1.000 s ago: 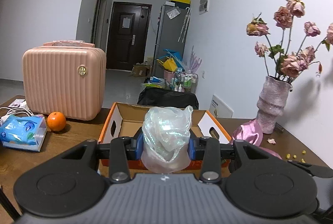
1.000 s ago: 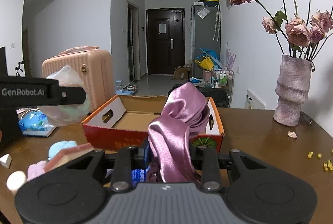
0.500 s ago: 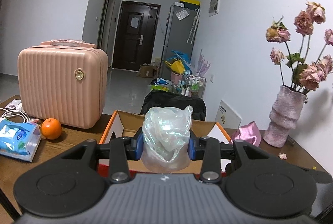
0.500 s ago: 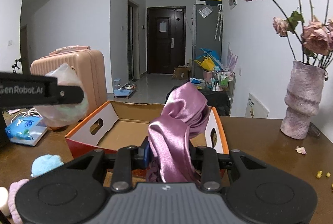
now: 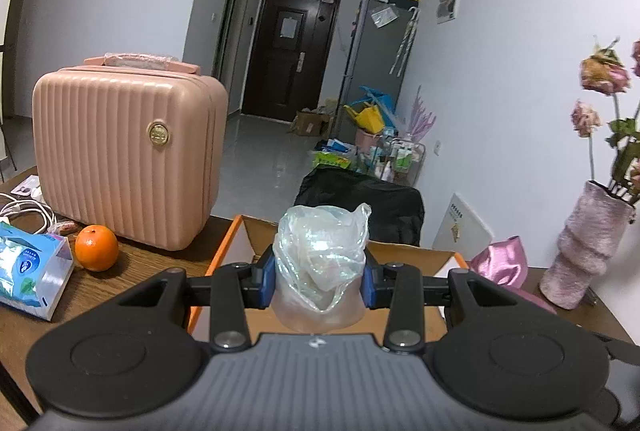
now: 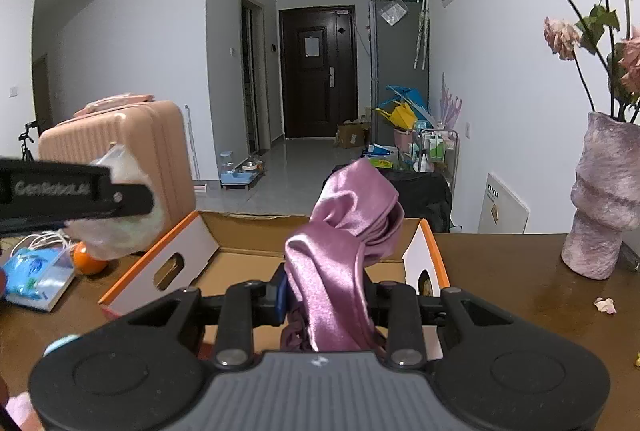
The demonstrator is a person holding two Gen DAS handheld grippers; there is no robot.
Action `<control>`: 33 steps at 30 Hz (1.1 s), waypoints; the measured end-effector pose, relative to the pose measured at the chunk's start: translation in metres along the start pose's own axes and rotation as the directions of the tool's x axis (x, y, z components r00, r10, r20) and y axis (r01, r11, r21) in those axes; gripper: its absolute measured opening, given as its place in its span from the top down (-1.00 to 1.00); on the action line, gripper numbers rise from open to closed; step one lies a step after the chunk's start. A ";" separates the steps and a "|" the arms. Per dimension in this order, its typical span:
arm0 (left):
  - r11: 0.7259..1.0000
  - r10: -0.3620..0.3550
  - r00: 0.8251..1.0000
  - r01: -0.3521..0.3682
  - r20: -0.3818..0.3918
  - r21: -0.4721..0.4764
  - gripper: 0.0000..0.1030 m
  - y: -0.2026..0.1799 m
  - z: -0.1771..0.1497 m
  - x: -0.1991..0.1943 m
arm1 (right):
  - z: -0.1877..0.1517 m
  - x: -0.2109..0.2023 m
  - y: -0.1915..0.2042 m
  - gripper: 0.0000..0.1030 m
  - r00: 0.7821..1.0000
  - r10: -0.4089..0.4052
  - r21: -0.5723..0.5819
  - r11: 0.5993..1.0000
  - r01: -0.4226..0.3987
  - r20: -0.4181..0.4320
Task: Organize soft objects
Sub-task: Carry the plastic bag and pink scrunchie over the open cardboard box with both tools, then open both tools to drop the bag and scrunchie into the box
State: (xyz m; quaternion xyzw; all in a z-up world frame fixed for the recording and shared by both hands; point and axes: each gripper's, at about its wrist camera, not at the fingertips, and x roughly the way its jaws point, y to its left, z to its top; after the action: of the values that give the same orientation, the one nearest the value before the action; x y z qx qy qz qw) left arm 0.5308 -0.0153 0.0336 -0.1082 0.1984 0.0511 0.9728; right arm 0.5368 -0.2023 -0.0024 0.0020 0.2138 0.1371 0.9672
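Observation:
My left gripper [image 5: 319, 281] is shut on a crumpled clear plastic bag [image 5: 322, 255] and holds it above the near edge of an open orange cardboard box [image 5: 224, 255]. My right gripper [image 6: 326, 301] is shut on a pink satin cloth [image 6: 340, 251], held over the front of the same box [image 6: 160, 263]. The cloth also shows at the right in the left wrist view [image 5: 500, 263]. The left gripper with the bag shows at the left in the right wrist view [image 6: 116, 207].
A pink hard case [image 5: 124, 151], an orange [image 5: 97, 247] and a blue tissue pack [image 5: 30, 267] are on the brown table [image 5: 132, 271] left of the box. A pink vase of dried roses [image 6: 604, 199] stands at the right. Fallen petals [image 6: 604, 305] lie near it.
Both grippers have risen and moved forward toward the box, each still holding its item. The box now lies lower and closer in both views.

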 end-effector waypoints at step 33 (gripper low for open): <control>0.994 0.110 0.982 -0.107 -0.156 0.032 -0.04 -0.004 -0.021 0.085 | -0.012 0.095 -0.020 0.14 0.997 -0.009 0.068 0.998 0.014 -0.083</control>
State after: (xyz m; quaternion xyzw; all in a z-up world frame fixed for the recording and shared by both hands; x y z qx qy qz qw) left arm 0.6019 -0.0195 -0.0179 -0.0895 0.2806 0.0930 0.9511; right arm 0.6199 -0.1968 -0.0533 0.0283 0.2582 0.1240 0.9577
